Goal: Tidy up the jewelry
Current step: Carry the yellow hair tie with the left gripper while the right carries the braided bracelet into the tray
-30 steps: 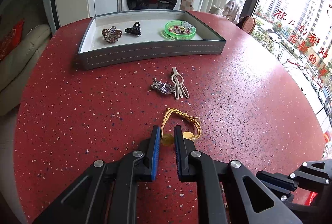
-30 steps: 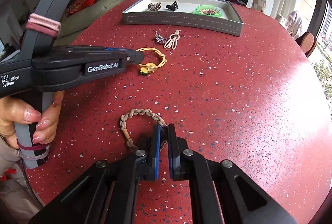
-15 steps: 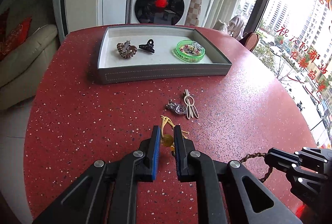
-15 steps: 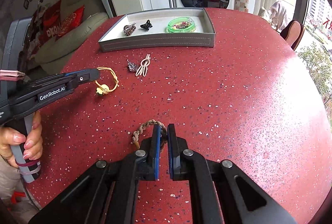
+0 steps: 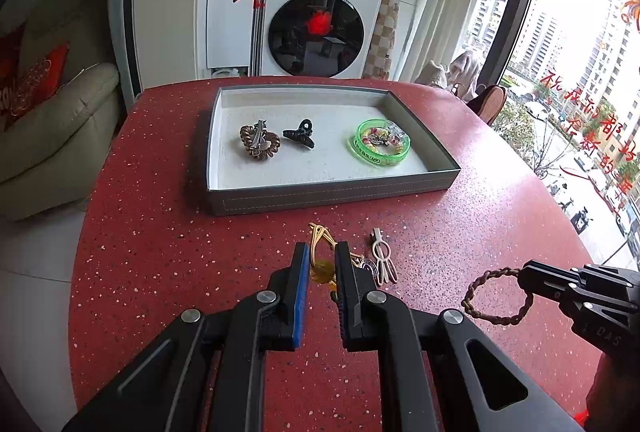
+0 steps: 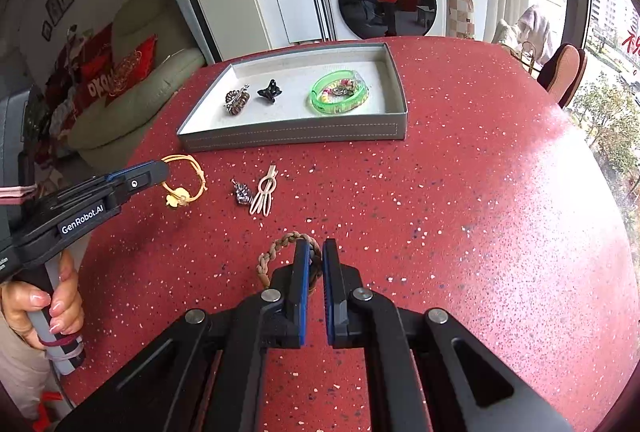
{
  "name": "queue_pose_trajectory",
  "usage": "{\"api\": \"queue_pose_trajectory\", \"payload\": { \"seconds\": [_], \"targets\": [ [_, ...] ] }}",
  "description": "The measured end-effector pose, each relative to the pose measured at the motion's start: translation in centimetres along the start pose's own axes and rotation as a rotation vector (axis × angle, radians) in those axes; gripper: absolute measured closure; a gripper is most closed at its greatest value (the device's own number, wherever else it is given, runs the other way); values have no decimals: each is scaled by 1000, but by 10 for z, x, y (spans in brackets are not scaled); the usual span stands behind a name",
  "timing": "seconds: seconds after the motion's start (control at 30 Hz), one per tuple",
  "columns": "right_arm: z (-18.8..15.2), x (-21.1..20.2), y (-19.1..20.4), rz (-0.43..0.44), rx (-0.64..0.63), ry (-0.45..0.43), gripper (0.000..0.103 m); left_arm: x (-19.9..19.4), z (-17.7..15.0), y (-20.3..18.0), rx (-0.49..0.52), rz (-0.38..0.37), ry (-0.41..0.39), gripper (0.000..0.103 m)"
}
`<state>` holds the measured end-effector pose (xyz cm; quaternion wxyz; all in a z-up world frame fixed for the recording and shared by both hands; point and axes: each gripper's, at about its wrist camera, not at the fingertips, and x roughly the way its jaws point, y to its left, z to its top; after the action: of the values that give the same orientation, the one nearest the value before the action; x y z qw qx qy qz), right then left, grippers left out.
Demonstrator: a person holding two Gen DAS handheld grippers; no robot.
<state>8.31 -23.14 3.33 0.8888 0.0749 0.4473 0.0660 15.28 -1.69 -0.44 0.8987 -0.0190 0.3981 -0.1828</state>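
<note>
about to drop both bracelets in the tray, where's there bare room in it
Bare lining in the tray runs along the far wall, in the right-hand strip past the green bangle, and in the gap between the bangle and the black claw clip. The left is crowded: the clip sits close to the brown coil hair tie.

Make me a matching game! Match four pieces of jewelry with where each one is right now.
Things:
1. green bangle
2. yellow cord bracelet
3. braided bracelet
4. beige clip

Places:
A. lying on the red table
B. held in the right gripper
C. inside the gray tray
D. held in the left gripper

Pairs: 1-C, 2-D, 3-B, 4-A
</note>
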Motion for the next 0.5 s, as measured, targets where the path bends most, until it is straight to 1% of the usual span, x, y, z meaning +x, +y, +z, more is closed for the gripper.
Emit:
{"api": "queue_pose_trajectory", "payload": {
  "seconds": [0.33,0.5],
  "targets": [
    [61,12,-3,4,-10,-46,96,7,47,9,-1,16,-60,72],
    [93,26,-7,6,4,-61,96,21,73,14,-4,21,-70,72]
  ]
}}
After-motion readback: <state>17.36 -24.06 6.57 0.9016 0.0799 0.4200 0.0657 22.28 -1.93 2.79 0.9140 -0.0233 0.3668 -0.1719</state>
